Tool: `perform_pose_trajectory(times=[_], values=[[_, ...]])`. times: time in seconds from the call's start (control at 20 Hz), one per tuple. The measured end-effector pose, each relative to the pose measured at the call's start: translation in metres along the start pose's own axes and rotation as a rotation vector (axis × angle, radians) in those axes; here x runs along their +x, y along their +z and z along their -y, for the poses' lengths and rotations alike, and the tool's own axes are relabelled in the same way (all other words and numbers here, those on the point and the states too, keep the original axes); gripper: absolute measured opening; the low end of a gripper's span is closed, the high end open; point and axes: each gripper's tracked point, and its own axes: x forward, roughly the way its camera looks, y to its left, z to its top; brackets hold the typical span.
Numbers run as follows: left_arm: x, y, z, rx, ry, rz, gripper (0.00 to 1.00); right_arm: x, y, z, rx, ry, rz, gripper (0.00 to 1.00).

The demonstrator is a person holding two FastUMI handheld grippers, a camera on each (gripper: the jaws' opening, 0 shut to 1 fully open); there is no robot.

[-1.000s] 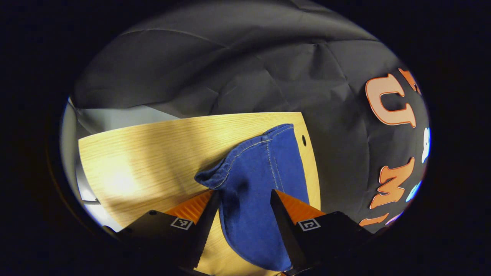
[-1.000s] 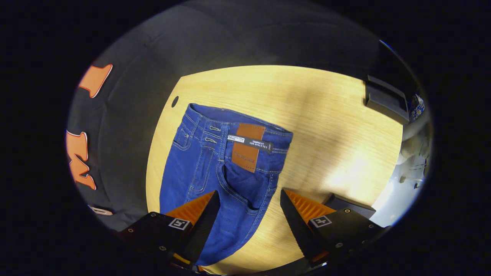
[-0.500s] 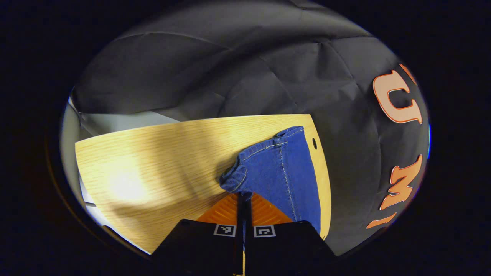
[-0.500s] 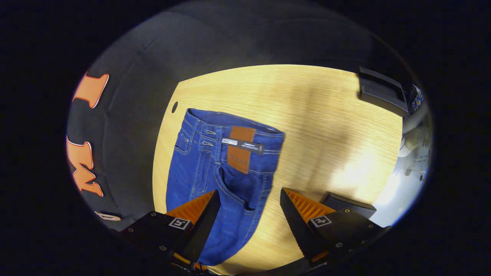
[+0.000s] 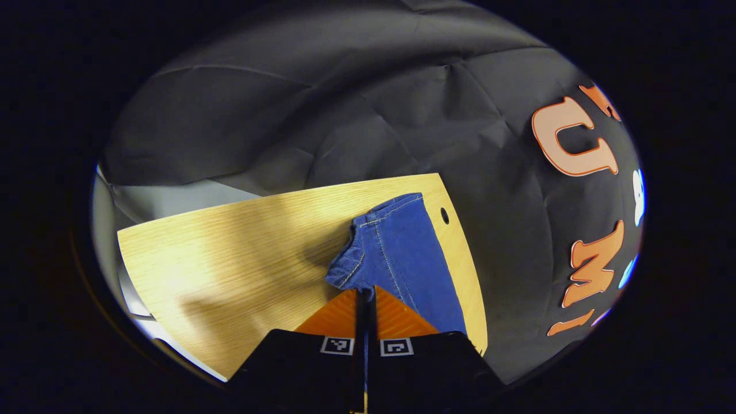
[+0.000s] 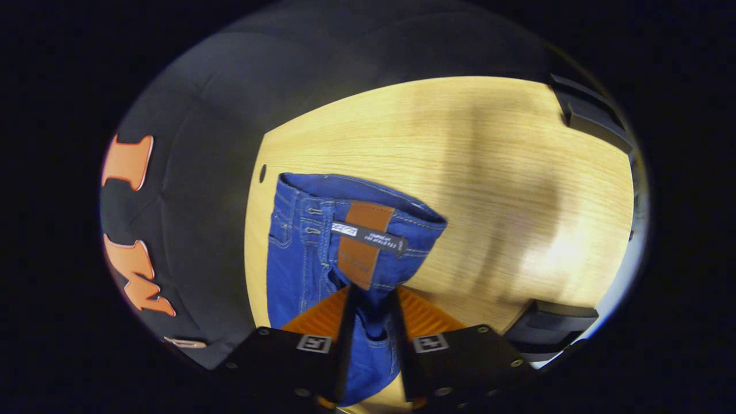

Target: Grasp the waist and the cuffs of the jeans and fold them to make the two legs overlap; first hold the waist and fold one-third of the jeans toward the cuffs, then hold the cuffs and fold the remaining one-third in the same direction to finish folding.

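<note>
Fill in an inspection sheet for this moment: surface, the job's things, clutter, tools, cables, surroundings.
Surface: light wooden table with a small round hole near one edge.
Job's things: blue jeans lying on the table; waist with a brown patch in the right gripper view, cuff end in the left gripper view.
Clutter: dark flat objects at the table's edges; too unclear to name.
Tools: left tool shut on the cuff fabric; right tool narrowed around denim below the waist, full grip not certain.
Cables: nothing seen.
Surroundings: black cloth booth wall.
</note>
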Motion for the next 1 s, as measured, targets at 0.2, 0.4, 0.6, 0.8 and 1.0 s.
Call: perform_pose_trajectory(times=[0.2,0.4,0.6,0.8,1.0], values=[[-0.005,0.004,0.010,0.015,0.022,-0.002,0.03,-0.007,0.001,-0.004,-0.013,0.018,0.028,0.12],[-0.016,0.001,0.005,0.045,0.066,-0.022,0.02,-0.019,0.001,-0.014,-0.015,0.024,0.034,0.06],[-0.043,0.007,0.005,0.045,0.080,-0.045,0.03,-0.034,0.006,-0.026,0.020,0.003,0.031,0.06],[-0.042,0.025,0.028,0.043,0.078,-0.083,0.02,-0.048,0.010,-0.055,0.036,-0.013,0.035,0.06],[-0.025,0.037,0.054,0.044,0.094,-0.151,0.02,-0.052,0.012,-0.098,0.033,-0.029,0.058,0.06]])
